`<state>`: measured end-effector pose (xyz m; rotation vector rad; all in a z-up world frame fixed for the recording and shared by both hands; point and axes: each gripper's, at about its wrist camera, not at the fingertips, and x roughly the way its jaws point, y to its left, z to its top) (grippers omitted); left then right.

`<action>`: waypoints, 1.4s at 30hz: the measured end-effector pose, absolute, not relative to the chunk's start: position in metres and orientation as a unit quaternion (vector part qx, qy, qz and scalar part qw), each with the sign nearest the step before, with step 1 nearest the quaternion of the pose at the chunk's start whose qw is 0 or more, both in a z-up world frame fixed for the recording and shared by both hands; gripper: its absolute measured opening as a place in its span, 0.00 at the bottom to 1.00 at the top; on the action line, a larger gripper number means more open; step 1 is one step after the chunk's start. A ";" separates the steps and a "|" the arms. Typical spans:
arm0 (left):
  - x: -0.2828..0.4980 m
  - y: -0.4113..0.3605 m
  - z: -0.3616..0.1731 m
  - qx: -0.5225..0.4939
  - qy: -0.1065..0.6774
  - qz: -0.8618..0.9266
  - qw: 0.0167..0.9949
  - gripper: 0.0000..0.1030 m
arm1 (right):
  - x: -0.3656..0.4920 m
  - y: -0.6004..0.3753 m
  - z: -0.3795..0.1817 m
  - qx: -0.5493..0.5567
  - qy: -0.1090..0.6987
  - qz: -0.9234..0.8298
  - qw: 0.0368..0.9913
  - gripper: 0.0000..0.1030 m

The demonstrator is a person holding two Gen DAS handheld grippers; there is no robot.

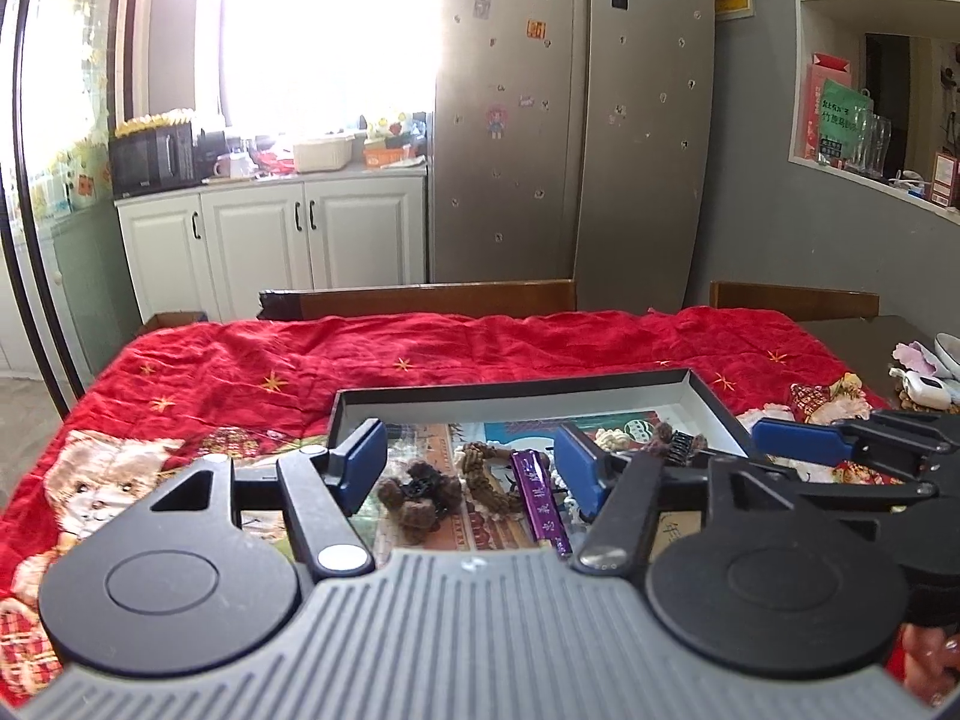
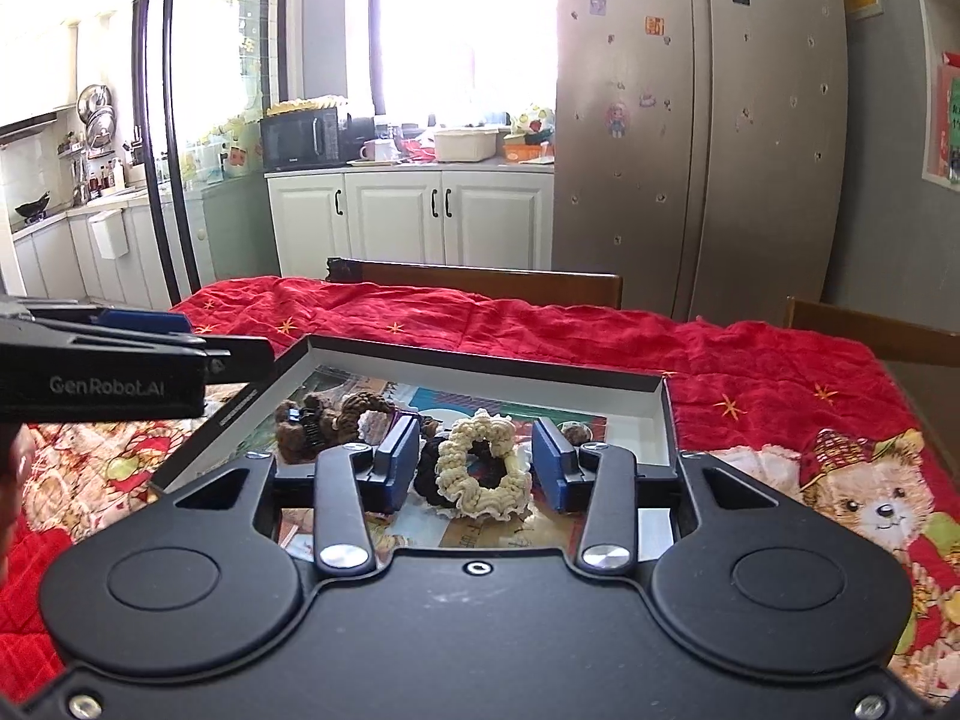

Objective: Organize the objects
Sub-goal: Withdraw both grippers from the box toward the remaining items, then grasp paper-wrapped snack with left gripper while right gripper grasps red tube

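So there's a shallow black box lid [image 2: 480,363] with a white inside sitting on the table, and it's got a bunch of hair stuff dumped in it. Cream ruffled scrunchie [image 2: 480,468] is lying on top of a black scrunchie [image 2: 429,468], nearest the right gripper. Further left there's a fuzzy brown hair claw clip [image 1: 420,495], a brown braided hair tie [image 1: 486,477] and a purple flat stick-shaped thing with gold writing [image 1: 540,501], can't tell what it actually is. Another small dark claw clip [image 1: 681,447] sits towards the far right side of the lid. The bottom of the lid is covered with colourful printed paper.

Left gripper [image 1: 474,468] hovers over the near edge of the lid, jaws wide apart, nothing in them. Right gripper [image 2: 474,462] is just beside it, jaws apart too, and the cream scrunchie shows in the gap between them, but the pads aren't pressing it.

The table is covered with a red quilted cloth [image 1: 420,348] with gold stars and a cat and a bear print. Off the cloth's right end there's some small clutter [image 1: 918,384]. Two brown wooden chair backs [image 1: 420,300] are behind the table. Behind that: big silver fridge [image 1: 570,120] with stickers, white cabinets [image 2: 414,216], a black microwave [image 2: 303,138], bright window.
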<state>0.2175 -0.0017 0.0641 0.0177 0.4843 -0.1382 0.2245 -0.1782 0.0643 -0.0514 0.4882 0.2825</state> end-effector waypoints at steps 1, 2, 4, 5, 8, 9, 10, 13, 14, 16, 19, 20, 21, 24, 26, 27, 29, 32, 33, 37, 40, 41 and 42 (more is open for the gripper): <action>0.213 -0.001 0.066 0.010 0.237 -0.068 0.969 0.72 | 0.219 -0.179 0.067 -0.028 0.239 0.140 0.961 0.40; 0.209 0.000 0.068 0.012 0.235 -0.068 0.970 0.72 | 0.215 -0.179 0.069 -0.032 0.237 0.139 0.961 0.41; 0.201 0.002 0.071 0.016 0.232 -0.067 0.970 0.74 | 0.204 -0.179 0.073 -0.037 0.234 0.141 0.961 0.42; 0.197 0.003 0.073 0.017 0.230 -0.066 0.971 0.75 | 0.199 -0.179 0.075 -0.038 0.234 0.141 0.961 0.42; 0.183 0.005 0.075 0.023 0.225 -0.067 0.972 0.76 | 0.185 -0.182 0.079 -0.039 0.235 0.147 0.960 0.44; 0.178 0.005 0.075 0.028 0.224 -0.068 0.972 0.76 | 0.180 -0.183 0.080 -0.039 0.235 0.149 0.960 0.44; 0.173 0.004 0.075 0.032 0.223 -0.070 0.972 0.77 | 0.175 -0.185 0.081 -0.038 0.236 0.150 0.959 0.44; 0.159 0.002 0.073 0.043 0.224 -0.076 0.971 0.78 | 0.159 -0.189 0.083 -0.041 0.235 0.149 0.960 0.46; 0.155 0.002 0.071 0.046 0.224 -0.079 0.970 0.78 | 0.154 -0.190 0.084 -0.043 0.236 0.149 0.959 0.47; 0.146 0.001 0.068 0.051 0.226 -0.084 0.969 0.78 | 0.144 -0.193 0.086 -0.045 0.236 0.147 0.959 0.49; 0.133 0.001 0.062 0.055 0.231 -0.092 0.967 0.79 | 0.130 -0.198 0.086 -0.050 0.240 0.146 0.958 0.50; 0.130 0.001 0.060 0.055 0.233 -0.095 0.966 0.80 | 0.126 -0.199 0.085 -0.053 0.242 0.144 0.958 0.51; 0.127 0.001 0.057 0.056 0.234 -0.099 0.965 0.80 | 0.122 -0.200 0.084 -0.054 0.243 0.142 0.958 0.51; 0.117 -0.001 0.048 0.063 0.239 -0.114 0.962 0.82 | 0.114 -0.205 0.080 -0.054 0.250 0.134 0.957 0.51; 0.111 -0.002 0.041 0.068 0.242 -0.125 0.960 0.83 | 0.111 -0.208 0.074 -0.053 0.256 0.127 0.957 0.51; 0.107 -0.002 0.037 0.068 0.244 -0.130 0.959 0.83 | 0.109 -0.209 0.071 -0.051 0.260 0.124 0.956 0.51; 0.104 -0.002 0.029 0.065 0.252 -0.144 0.955 0.84 | 0.107 -0.213 0.063 -0.044 0.267 0.119 0.955 0.51; 0.097 -0.001 0.013 0.061 0.267 -0.161 0.948 0.84 | 0.105 -0.215 0.048 -0.032 0.277 0.115 0.953 0.51; 0.096 -0.001 0.008 0.061 0.272 -0.167 0.946 0.84 | 0.105 -0.216 0.042 -0.030 0.279 0.114 0.953 0.51; 0.091 -0.002 -0.005 0.066 0.276 -0.187 0.940 0.84 | 0.108 -0.219 0.024 -0.019 0.290 0.103 0.951 0.52; 0.089 -0.006 -0.009 0.072 0.272 -0.199 0.939 0.84 | 0.112 -0.223 0.016 -0.002 0.298 0.099 0.950 0.52; 0.089 -0.007 -0.010 0.073 0.271 -0.203 0.938 0.84 | 0.113 -0.224 0.013 0.001 0.299 0.097 0.949 0.52; 0.088 -0.008 -0.012 0.074 0.271 -0.207 0.937 0.84 | 0.115 -0.225 0.010 0.004 0.302 0.095 0.949 0.52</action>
